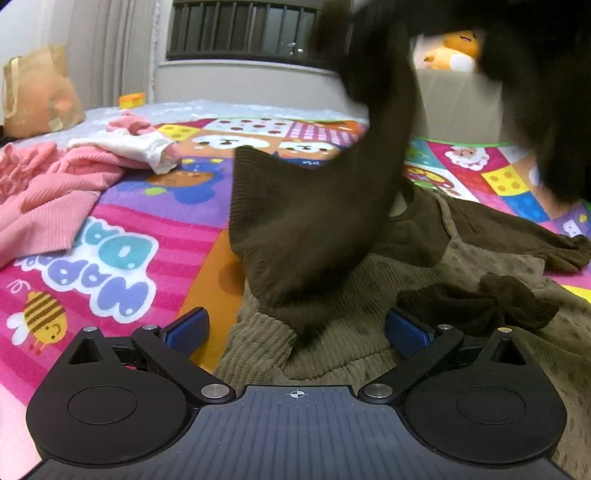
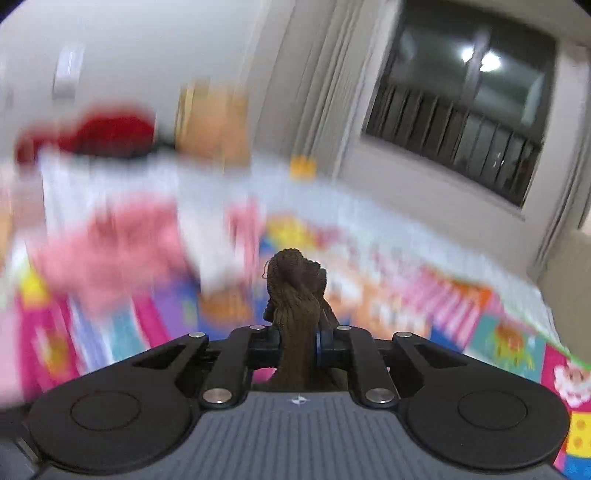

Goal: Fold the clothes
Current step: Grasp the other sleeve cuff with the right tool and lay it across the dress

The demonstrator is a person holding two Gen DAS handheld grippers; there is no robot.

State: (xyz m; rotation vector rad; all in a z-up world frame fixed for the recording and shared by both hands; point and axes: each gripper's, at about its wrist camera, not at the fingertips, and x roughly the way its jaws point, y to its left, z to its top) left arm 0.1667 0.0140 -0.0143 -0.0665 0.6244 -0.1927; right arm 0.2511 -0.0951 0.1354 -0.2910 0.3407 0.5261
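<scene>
A brown and olive knit sweater (image 1: pixel 369 332) lies on the colourful play mat (image 1: pixel 147 236). Its dark brown sleeve (image 1: pixel 314 221) hangs in the air, lifted from the upper right. My left gripper (image 1: pixel 295 332) is open and empty, low over the sweater's olive body, fingers either side of the sleeve cuff. My right gripper (image 2: pixel 298 341) is shut on a bunched brown knit part of the sweater (image 2: pixel 295 295), held up above the mat. The right wrist view is motion-blurred.
A pile of pink and white clothes (image 1: pixel 74 177) lies on the mat at the left. A brown paper bag (image 1: pixel 37 92) stands at the back left. A yellow plush toy (image 1: pixel 454 50) sits on a box at the back right. A barred window (image 1: pixel 240 29) is behind.
</scene>
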